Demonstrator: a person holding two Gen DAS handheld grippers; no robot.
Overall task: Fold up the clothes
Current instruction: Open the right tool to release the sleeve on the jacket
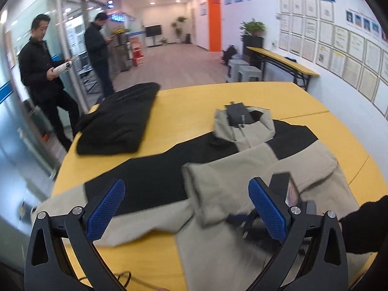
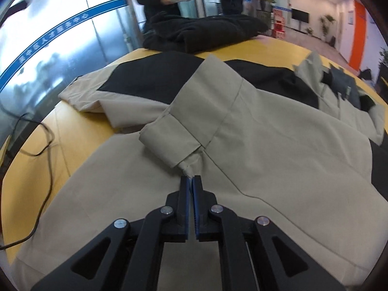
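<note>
Beige-and-black jacket (image 2: 278, 140) spread on yellow desk (image 1: 254, 97); right gripper (image 2: 190, 179) pinching its sleeve cuff (image 2: 174, 143), left gripper (image 1: 186, 206) fingers spread wide above

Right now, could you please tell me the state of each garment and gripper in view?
Jacket: spread flat on the table, one sleeve folded across its front.
Black garment: folded, lying apart near the far edge.
Left gripper: open, holding nothing, above the jacket.
Right gripper: shut on the sleeve's cuff.
Cable: loose on the table, beside the jacket.
</note>
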